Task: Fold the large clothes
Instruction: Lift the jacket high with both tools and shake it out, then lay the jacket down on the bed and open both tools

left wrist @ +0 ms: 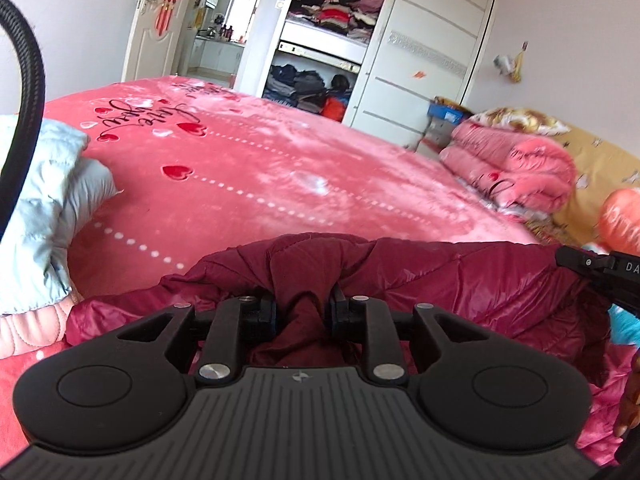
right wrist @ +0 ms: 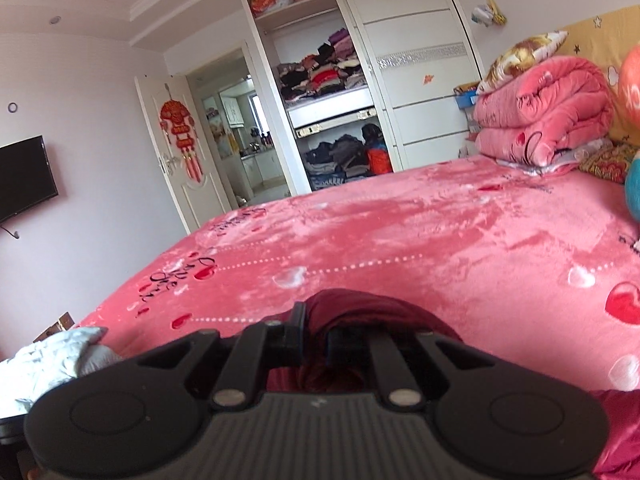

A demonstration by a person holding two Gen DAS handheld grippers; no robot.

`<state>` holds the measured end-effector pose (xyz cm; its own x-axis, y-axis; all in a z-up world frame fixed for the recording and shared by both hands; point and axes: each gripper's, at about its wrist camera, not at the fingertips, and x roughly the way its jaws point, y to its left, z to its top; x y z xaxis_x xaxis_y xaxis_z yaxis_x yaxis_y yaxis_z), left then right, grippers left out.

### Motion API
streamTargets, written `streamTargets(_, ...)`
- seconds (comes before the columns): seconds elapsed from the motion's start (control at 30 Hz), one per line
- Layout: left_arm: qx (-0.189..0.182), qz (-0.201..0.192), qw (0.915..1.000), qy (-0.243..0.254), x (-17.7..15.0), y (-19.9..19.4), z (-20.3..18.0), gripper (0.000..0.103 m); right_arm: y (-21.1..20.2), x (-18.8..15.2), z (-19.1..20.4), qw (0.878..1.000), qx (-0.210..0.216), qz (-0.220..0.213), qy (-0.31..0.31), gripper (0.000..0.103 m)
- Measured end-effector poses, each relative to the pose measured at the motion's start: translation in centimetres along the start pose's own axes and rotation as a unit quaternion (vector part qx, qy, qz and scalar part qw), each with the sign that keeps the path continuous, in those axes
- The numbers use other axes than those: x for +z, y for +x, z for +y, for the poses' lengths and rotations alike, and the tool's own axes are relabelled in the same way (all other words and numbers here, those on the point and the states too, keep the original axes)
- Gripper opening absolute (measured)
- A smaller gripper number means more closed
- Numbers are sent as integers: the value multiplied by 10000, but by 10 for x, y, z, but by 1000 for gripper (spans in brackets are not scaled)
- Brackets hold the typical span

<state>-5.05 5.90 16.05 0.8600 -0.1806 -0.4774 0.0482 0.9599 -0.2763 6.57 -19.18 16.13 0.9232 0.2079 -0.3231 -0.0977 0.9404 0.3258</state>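
A dark red quilted jacket (left wrist: 460, 280) lies crumpled at the near edge of the pink bed cover (left wrist: 260, 168). In the left wrist view my left gripper (left wrist: 302, 311) is low over it, with a bunch of its fabric squeezed between the two pads. The black body of the other gripper (left wrist: 608, 276) pokes in from the right edge, at the jacket's far end. In the right wrist view my right gripper (right wrist: 316, 340) is shut on a fold of the same dark red jacket (right wrist: 360, 308), just above the bed cover (right wrist: 400, 240).
A light blue puffer jacket (left wrist: 44, 208) lies on the bed's left side, also visible at lower left (right wrist: 60, 356). A folded pink quilt (left wrist: 516, 168) is stacked at the headboard. An open wardrobe (right wrist: 328, 92) and a doorway stand beyond the bed. A black hose (left wrist: 24, 80) curves at the left.
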Motion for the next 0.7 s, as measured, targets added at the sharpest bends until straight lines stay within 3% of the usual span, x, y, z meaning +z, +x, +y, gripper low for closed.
streamTargets(0.17,143,100,9997,193,-8,5,4,37,17,-18,-9,9996,-146,226,132,9)
streamTargets(0.23,144,110,9995,258,-7,-5,5,43,19,-24,-12,9993,-187,282,163,16)
streamTargets(0.3,104,115,9995,260,-7,-20,7,51,18,-28,-13,9990,-183,342,212,40)
streamTargets(0.43,45,117,9994,318,-6,-58,10,62,7,-31,-11,9988,-146,397,264,60)
streamTargets(0.5,42,54,9993,373,-8,-82,13,68,-3,-31,-9,9984,-127,403,368,76)
streamTargets(0.7,-3,-125,9985,525,-16,-158,31,82,-43,-32,-6,9971,-245,325,643,94)
